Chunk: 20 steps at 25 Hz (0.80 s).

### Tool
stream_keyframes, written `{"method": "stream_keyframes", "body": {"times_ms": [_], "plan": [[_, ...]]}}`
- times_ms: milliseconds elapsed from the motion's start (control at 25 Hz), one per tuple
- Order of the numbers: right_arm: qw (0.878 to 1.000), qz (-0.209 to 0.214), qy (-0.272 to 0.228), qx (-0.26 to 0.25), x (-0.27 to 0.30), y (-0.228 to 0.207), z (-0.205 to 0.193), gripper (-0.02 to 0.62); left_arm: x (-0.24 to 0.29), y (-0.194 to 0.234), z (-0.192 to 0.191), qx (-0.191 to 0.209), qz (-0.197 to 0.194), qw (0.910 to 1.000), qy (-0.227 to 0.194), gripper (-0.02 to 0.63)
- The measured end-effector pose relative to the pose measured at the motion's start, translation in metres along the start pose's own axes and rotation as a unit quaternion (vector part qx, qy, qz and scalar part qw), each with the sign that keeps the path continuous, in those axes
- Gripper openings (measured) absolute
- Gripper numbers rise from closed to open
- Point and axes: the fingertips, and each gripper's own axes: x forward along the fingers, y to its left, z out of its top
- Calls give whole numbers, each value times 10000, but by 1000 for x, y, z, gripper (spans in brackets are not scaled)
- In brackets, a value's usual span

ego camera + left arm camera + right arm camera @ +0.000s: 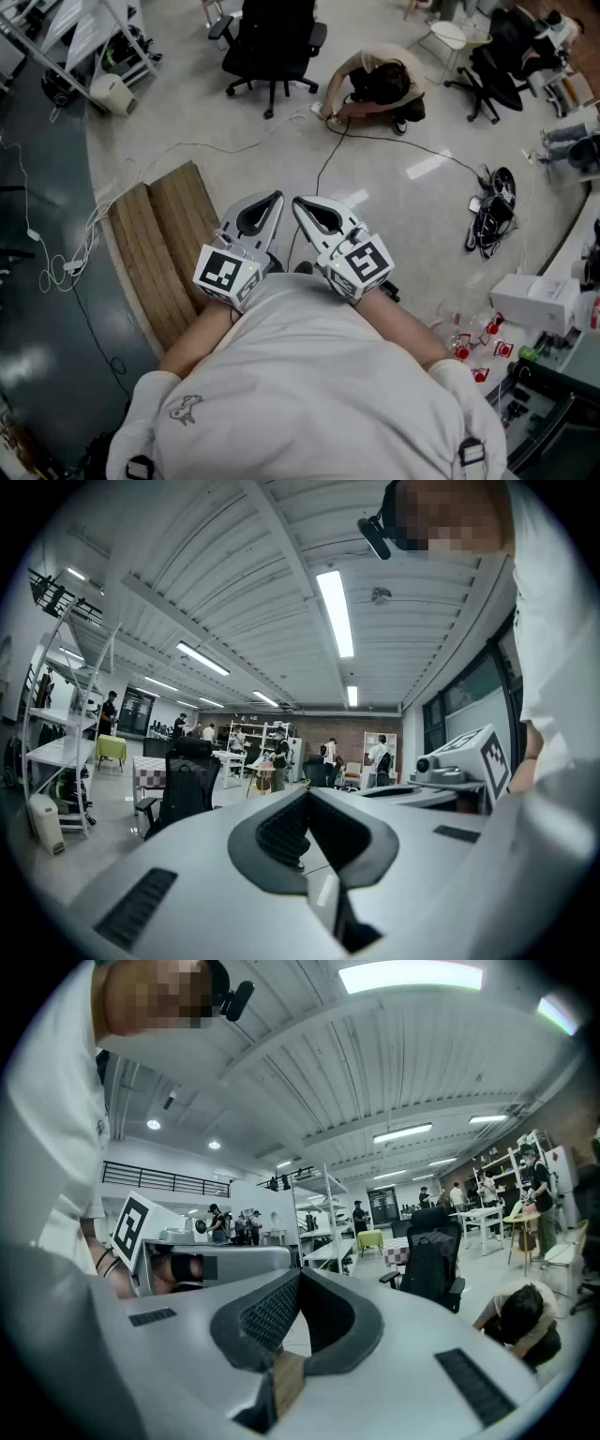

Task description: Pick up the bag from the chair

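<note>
1. Pale glossy floor point(394, 202) is lying open ahead.
2. Brown slatted wooden bench point(164, 248) is blocking the left.
3. Thin black cable point(320, 176) is crossing that floor; crouching person point(380, 82) is sitting near black swivel office chair point(272, 42).

We see bright, even light from ceiling strip lamps point(335, 611), which leave a white glare patch point(427, 167) on the glossy floor point(234, 131). Both gripper views bend strongly toward dark, rounded corners, and the left gripper point(307, 797) blurs close to the lens.

A black wheeled chair point(272, 42) stands upright, far ahead of the left gripper point(277, 198) and right gripper point(297, 202); any bag on it cannot be made out.
</note>
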Motion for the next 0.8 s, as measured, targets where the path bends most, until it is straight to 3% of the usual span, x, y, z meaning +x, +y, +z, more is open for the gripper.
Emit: {"method": "stream_keyframes", "body": {"times_ms": [520,800], "plan": [[9997,-218,55,-58,32,-21,-2,31,9,37,-6,-15,13,9999,112,11],[9993,-366,71,-63,80,-41,4,31,19,92,1,-100,-37,9999,65,11]]}}
